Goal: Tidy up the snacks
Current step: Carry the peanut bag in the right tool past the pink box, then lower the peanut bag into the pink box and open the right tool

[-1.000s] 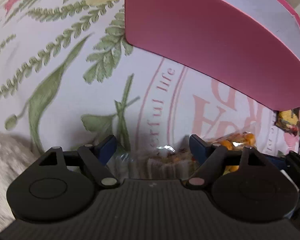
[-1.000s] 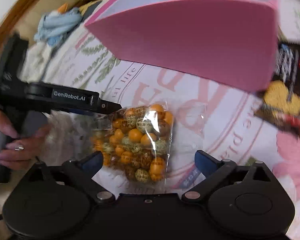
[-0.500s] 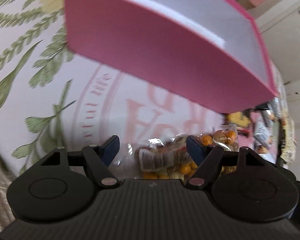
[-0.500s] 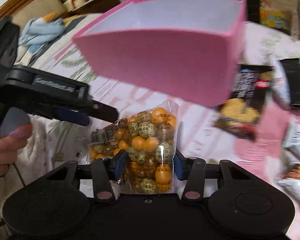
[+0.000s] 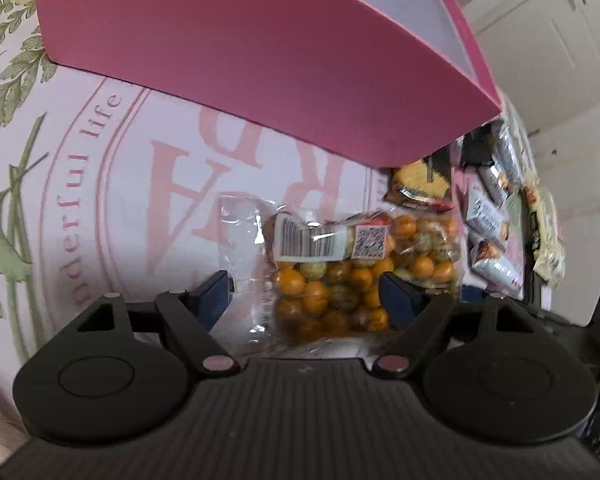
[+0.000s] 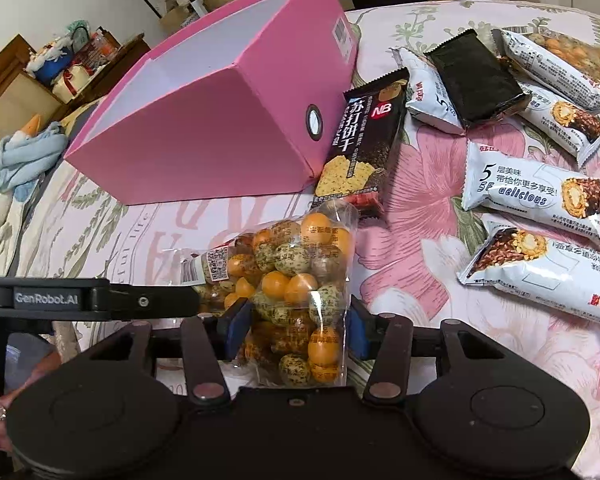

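Observation:
A clear bag of orange and green candy balls (image 6: 300, 280) is held upright between the blue pads of my right gripper (image 6: 296, 326), which is shut on it. The same bag shows in the left wrist view (image 5: 360, 272), in front of my left gripper (image 5: 306, 294), whose jaws stand open around its sealed end. The left gripper's finger (image 6: 100, 300) reaches in from the left in the right wrist view. An open pink box (image 6: 220, 120) stands behind the bag; it also shows in the left wrist view (image 5: 260, 48).
A black cracker pack (image 6: 364, 140) leans at the box's right corner. Several white chocolate-roll packs (image 6: 532, 188) and a dark pack (image 6: 476, 80) lie on the floral bedspread (image 6: 412, 220) to the right. A blue cloth (image 6: 24, 156) lies far left.
My right gripper closed on the candy bag and lifted it upright. My left gripper swung right and now has the bag between its open jaws.

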### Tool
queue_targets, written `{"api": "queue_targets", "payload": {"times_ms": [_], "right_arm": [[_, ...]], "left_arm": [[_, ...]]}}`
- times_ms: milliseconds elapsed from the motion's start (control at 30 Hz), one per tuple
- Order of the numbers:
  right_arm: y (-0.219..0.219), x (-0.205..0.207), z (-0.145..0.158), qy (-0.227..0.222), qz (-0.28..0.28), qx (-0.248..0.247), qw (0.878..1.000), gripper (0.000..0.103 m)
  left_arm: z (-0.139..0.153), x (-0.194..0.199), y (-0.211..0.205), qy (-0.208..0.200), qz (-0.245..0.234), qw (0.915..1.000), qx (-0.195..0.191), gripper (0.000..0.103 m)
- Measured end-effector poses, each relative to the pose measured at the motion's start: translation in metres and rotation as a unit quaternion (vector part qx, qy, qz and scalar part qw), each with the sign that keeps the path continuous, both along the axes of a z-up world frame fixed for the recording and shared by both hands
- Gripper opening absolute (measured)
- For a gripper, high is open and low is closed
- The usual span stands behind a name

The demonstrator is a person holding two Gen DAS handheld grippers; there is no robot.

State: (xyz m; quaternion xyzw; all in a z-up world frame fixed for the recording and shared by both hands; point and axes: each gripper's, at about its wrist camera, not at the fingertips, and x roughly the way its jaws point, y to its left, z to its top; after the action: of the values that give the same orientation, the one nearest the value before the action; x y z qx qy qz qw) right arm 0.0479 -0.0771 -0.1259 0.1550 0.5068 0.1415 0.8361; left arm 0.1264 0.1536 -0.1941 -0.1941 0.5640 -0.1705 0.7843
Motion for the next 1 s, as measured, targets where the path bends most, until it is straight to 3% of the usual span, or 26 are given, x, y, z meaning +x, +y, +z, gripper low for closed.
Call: {"api": "queue_targets", "payload": {"times_ms": [33, 167, 267, 400, 467, 733, 1000], "right_arm": [[-0.003, -0.003, 0.001, 0.000, 0.001, 0.003, 1.000, 0.054], [-0.005, -0.005, 0.002, 0.004, 0.005, 0.008, 1.000, 0.052], [-0.005, -0.004, 0.004, 0.005, 0.012, 0.000, 1.000, 0.052], [-0.006, -0.002, 0.007, 0.009, 0.022, -0.004, 1.000, 0.052], [-0.004, -0.002, 0.007, 0.010, 0.027, -0.010, 1.000, 0.052], [-0.005, -0.010, 0.028, 0.005, 0.043, -0.023, 0.999, 0.052], [-0.001, -0.016, 0.086, -0.030, 0.064, -0.039, 0.997, 0.054]], "left_arm": [[-0.003, 0.000, -0.003, 0.005, -0.013, 0.9997, -0.021, 0.064], [0.002, -0.005, -0.013, -0.002, -0.029, 0.9996, -0.005, 0.064], [0.000, -0.002, -0.014, 0.005, -0.032, 0.9991, -0.026, 0.064], [-0.003, 0.003, -0.003, 0.048, 0.011, 0.9967, -0.064, 0.064], [-0.002, 0.004, -0.004, 0.060, 0.016, 0.9963, -0.060, 0.064], [0.022, -0.009, -0.012, 0.044, -0.013, 0.9981, -0.042, 0.064], [0.081, -0.021, -0.005, -0.005, -0.029, 0.9985, -0.046, 0.064]]}}
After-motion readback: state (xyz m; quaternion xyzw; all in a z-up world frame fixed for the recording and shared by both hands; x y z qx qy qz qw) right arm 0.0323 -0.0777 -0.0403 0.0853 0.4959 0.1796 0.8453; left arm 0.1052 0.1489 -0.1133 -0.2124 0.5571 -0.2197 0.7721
